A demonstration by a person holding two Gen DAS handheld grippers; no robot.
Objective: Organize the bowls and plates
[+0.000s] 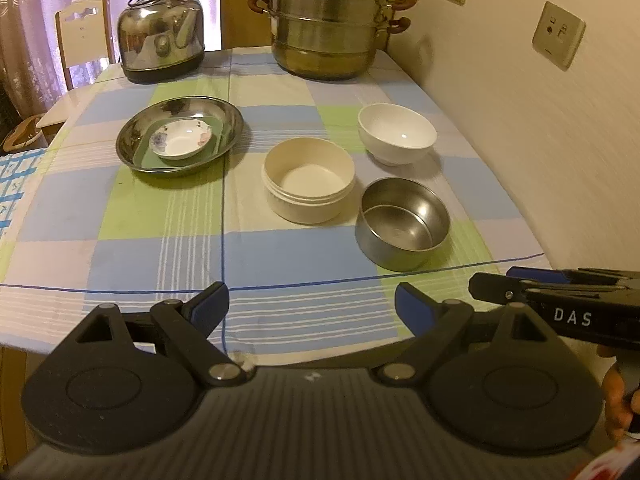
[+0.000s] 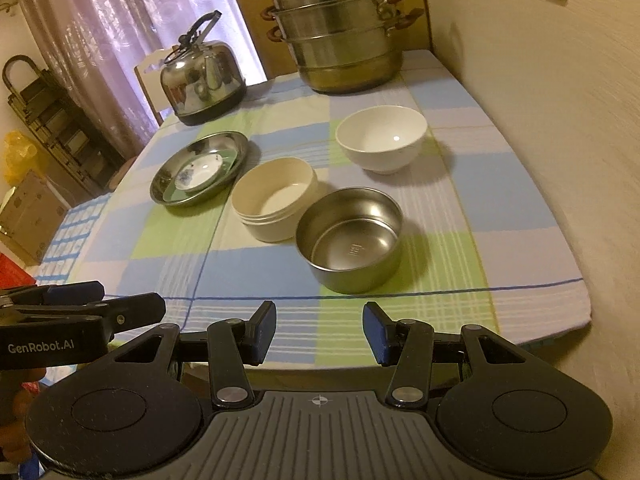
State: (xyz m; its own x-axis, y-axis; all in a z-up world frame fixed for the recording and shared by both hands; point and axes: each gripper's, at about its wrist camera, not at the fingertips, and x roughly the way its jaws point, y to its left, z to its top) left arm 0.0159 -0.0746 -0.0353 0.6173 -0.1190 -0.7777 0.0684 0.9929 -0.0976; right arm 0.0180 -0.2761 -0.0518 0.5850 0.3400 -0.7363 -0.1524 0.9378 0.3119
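A steel plate (image 1: 132, 140) (image 2: 168, 184) holds a green square plate (image 1: 150, 160) and a small floral dish (image 1: 180, 138) (image 2: 202, 172). A cream round bowl (image 1: 308, 180) (image 2: 276, 196), a white bowl (image 1: 396, 132) (image 2: 380, 136) and a steel bowl (image 1: 402, 224) (image 2: 352, 236) stand to its right. My left gripper (image 1: 312, 308) is open and empty above the table's near edge. My right gripper (image 2: 320, 332) is open and empty, just short of the steel bowl. Each gripper shows from the side in the other's view.
A steel kettle (image 1: 162, 40) (image 2: 202, 80) and a stacked steamer pot (image 1: 328, 20) (image 2: 340, 28) stand at the table's far end. A wall (image 1: 540, 120) runs along the right edge. A chair (image 1: 84, 32) stands far left. The checked tablecloth (image 1: 160, 220) covers the table.
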